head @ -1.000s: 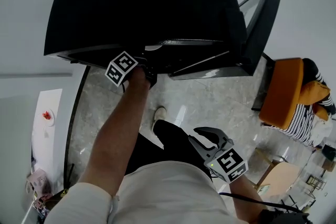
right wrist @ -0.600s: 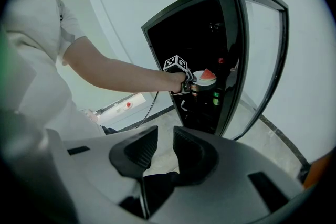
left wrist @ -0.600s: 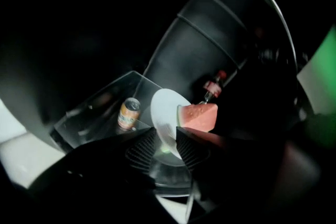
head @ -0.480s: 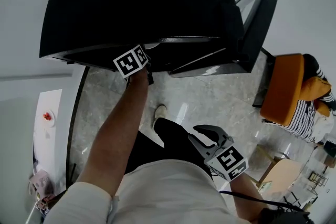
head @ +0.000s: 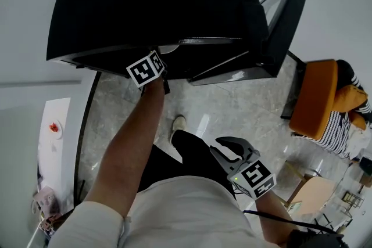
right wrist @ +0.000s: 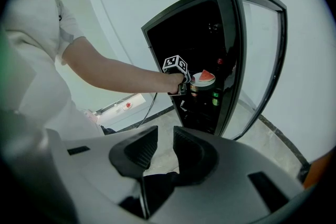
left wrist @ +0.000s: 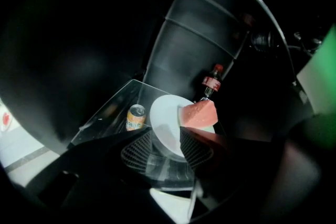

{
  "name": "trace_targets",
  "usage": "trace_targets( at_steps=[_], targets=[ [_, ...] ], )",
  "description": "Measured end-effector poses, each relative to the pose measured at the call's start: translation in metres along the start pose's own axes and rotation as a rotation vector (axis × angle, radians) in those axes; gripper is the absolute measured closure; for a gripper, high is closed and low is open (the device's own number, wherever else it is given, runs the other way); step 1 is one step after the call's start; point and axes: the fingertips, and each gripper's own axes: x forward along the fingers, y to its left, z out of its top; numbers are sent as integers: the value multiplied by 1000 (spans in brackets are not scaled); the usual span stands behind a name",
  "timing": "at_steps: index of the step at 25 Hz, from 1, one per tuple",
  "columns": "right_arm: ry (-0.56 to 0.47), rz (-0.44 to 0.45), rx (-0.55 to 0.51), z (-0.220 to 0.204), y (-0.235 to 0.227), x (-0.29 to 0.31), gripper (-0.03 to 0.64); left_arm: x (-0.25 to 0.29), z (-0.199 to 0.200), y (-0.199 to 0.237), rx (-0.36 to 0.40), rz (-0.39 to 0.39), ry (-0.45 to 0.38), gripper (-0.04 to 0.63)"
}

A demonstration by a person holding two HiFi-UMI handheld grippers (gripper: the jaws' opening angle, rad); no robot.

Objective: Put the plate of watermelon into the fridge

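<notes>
The white plate [left wrist: 165, 123] with a slice of watermelon [left wrist: 199, 113] rests on a glass shelf [left wrist: 107, 113] inside the dark fridge [head: 157, 3]. My left gripper [left wrist: 165, 141] reaches into the fridge. Its jaws are opening, and the plate's near rim lies between them with a gap on each side. In the head view only its marker cube [head: 145, 69] shows at the fridge's edge. The right gripper view shows the plate [right wrist: 202, 78] just past that cube [right wrist: 176, 65]. My right gripper [head: 228, 148] hangs low by my hip, its jaws [right wrist: 165, 144] slightly apart and empty.
An orange can [left wrist: 135, 117] stands left of the plate and a red-capped bottle [left wrist: 211, 81] behind it. The fridge door [head: 285, 14] stands open at the right. An orange seat [head: 314, 101] is farther right; a white table [head: 52, 130] is at the left.
The left gripper's marker cube has moved a little right and up, closer to the fridge's edge, and has turned. The right gripper has hardly moved.
</notes>
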Motion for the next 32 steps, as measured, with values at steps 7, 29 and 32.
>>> trace_targets(
  at_steps=[7, 29, 32],
  targets=[
    [-29, 20, -15, 14, 13, 6, 514, -43, -8, -10, 69, -69, 36, 437],
    [-124, -145, -124, 65, 191, 39, 575, -396, -65, 42, 414, -699, 218, 544],
    [-124, -141, -121, 59, 223, 40, 581, -443, -77, 61, 477, -754, 242, 577]
  ],
)
